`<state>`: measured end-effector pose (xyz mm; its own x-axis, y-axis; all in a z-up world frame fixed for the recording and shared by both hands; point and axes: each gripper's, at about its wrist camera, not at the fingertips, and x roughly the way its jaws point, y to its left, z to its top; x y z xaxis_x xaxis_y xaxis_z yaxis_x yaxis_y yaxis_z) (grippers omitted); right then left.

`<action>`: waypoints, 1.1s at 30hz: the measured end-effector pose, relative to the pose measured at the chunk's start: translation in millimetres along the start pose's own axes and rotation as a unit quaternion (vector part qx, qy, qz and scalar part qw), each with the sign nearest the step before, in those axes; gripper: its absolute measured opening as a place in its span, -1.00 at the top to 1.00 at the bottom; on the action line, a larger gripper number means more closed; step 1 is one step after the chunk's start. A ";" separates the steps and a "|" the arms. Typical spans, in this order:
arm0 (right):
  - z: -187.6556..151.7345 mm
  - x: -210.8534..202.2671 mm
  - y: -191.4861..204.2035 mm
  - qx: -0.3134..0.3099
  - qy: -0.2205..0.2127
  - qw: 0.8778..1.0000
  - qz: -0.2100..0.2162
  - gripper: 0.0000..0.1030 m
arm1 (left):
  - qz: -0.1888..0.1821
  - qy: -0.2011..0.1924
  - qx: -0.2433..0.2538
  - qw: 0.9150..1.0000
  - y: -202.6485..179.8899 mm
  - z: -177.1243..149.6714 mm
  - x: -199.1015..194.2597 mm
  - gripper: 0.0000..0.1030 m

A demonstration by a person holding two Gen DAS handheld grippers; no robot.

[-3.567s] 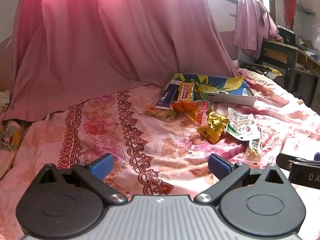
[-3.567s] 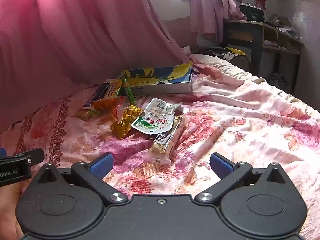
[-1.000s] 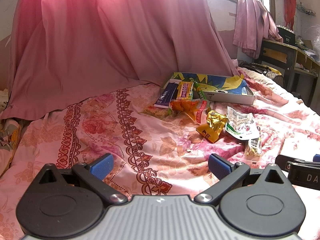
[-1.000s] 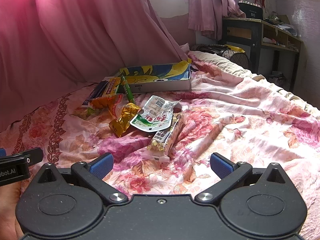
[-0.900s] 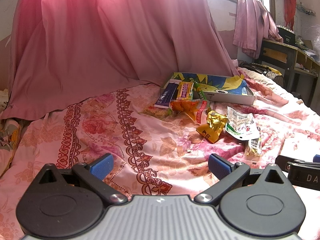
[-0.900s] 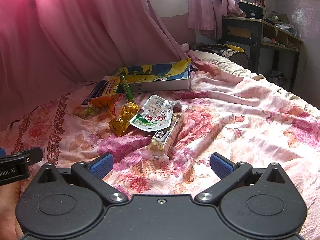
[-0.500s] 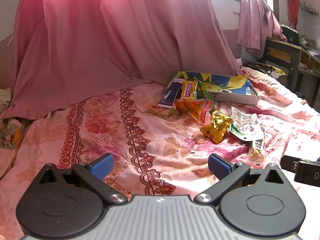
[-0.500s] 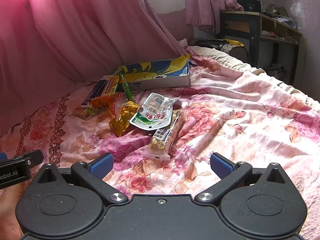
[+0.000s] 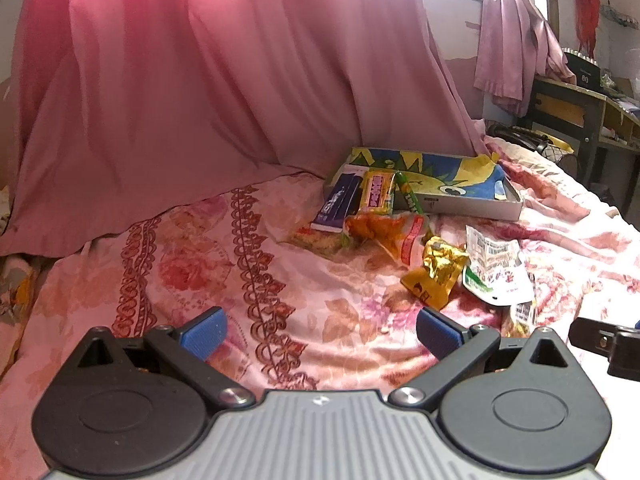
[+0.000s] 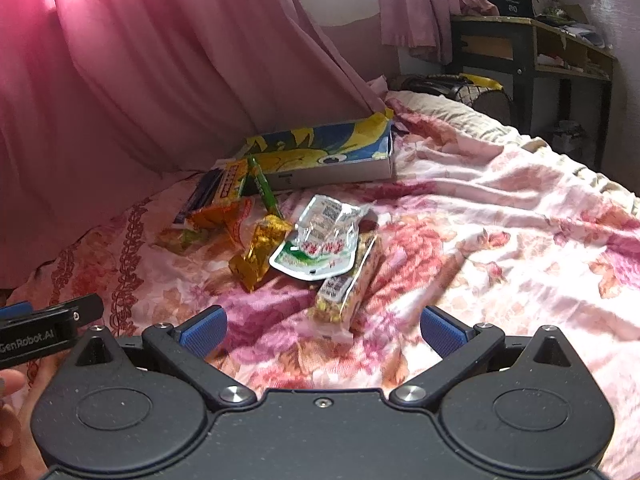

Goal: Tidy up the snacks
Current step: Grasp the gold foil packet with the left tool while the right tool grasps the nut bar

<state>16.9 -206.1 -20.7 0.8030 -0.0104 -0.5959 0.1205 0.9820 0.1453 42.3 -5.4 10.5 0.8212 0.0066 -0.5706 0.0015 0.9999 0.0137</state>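
Several snack packets lie on a floral bedspread in front of a shallow blue-and-yellow box (image 9: 472, 204) (image 10: 340, 170). A gold packet (image 9: 436, 276) (image 10: 258, 256), a white-and-green pouch (image 9: 496, 272) (image 10: 320, 244) and a clear nut packet (image 10: 348, 284) lie nearest. An orange bag (image 9: 384, 232), a yellow bar (image 9: 376, 192) and a dark blue bar (image 9: 338, 204) lie by the box's left end. My left gripper (image 9: 320, 330) is open and empty, short of the snacks. My right gripper (image 10: 322, 328) is open and empty, just before the nut packet.
A pink curtain (image 9: 200, 80) hangs behind the bed. A dark wooden desk (image 10: 532, 52) stands at the far right, past a pillow (image 10: 452, 116). The bedspread (image 10: 520, 240) lies bare to the right of the snacks.
Both grippers have moved forward and a little closer to the snacks; the nut packet now sits just ahead of my right gripper. Both stay open and empty.
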 end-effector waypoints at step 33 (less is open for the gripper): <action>35.7 150.6 -25.5 -0.049 0.126 0.991 -0.016 -0.99 | -0.129 0.080 0.194 0.969 -63.7 49.0 165.1 -0.99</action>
<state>155.6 -239.4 -86.0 0.6270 -0.0064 -0.7790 0.0769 0.9956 0.0537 205.8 -68.6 -44.3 0.6655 -0.2105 -0.7161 0.4349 0.8891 0.1428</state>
